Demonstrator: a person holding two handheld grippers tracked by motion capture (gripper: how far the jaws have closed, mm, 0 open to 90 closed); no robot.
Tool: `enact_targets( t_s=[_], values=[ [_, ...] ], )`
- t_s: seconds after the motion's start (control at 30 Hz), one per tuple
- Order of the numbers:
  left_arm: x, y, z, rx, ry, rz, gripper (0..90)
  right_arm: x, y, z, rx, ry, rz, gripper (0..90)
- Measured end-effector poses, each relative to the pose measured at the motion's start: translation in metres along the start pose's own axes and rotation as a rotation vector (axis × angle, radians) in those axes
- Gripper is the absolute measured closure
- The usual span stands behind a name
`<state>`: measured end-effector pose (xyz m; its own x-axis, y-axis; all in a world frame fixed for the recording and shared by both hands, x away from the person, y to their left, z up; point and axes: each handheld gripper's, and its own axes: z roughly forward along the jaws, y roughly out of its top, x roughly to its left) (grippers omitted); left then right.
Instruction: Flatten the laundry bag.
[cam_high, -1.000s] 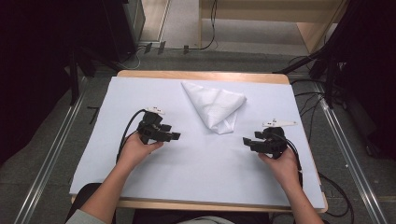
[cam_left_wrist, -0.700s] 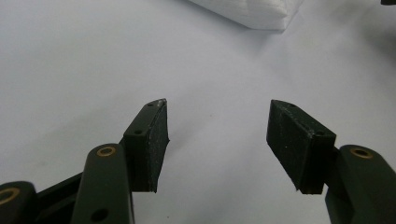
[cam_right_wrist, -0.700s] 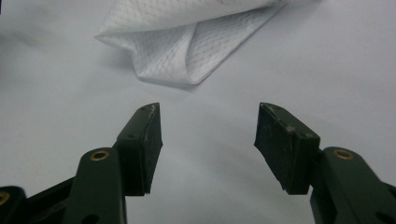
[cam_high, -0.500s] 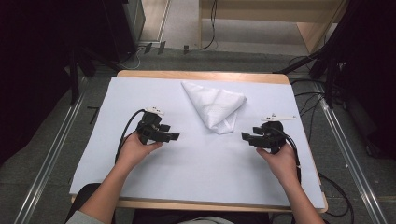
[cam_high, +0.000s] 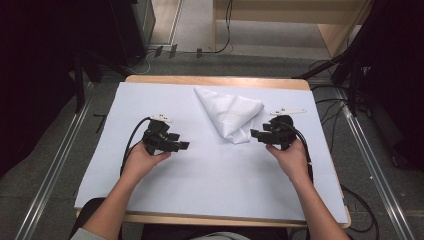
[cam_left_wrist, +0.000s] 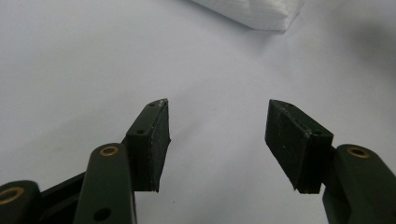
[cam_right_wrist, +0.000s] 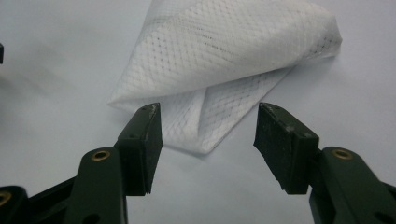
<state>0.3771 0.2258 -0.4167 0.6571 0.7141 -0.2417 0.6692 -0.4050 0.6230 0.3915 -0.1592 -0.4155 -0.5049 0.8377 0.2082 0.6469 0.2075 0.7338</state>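
Observation:
A white mesh cloth (cam_high: 230, 114), folded into a rough triangle, lies at the back middle of the white-covered table (cam_high: 215, 185). My right gripper (cam_high: 254, 133) is just right of the cloth's near corner, pointing left at it. In the right gripper view its jaws (cam_right_wrist: 208, 108) stand open, and the cloth (cam_right_wrist: 233, 46) lies close ahead with its corner reaching between the fingertips, untouched. My left gripper (cam_high: 182, 146) rests on the sheet to the left of the cloth, pointing right. Its jaws (cam_left_wrist: 217, 102) are open and hold nothing, with a corner of the cloth (cam_left_wrist: 252, 11) farther off.
A wooden table edge (cam_high: 210, 80) shows beyond the sheet. Cables (cam_high: 330, 107) trail off the right side onto the floor. Metal rails (cam_high: 55, 165) run along both sides, and a wooden cabinet (cam_high: 280, 22) stands behind.
My right gripper has moved up the table and leftward, closer to the cloth's near corner. The left gripper and the cloth have stayed put.

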Motion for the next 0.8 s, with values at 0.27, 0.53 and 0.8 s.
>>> enact_targets(
  t_s=[0.27,0.53,0.8],
  values=[
    [0.001,-0.005,-0.005,-0.005,0.003,-0.008,41.2,-0.003,0.015,0.014,0.012,0.001,0.006,42.6],
    [0.003,-0.012,-0.011,-0.003,0.014,-0.02,41.5,-0.01,0.03,0.031,0.016,-0.004,0.011,42.2],
    [0.003,-0.018,-0.014,0.004,0.028,-0.032,41.1,-0.023,0.045,0.048,-0.007,-0.04,0.02,37.0]
  ],
)
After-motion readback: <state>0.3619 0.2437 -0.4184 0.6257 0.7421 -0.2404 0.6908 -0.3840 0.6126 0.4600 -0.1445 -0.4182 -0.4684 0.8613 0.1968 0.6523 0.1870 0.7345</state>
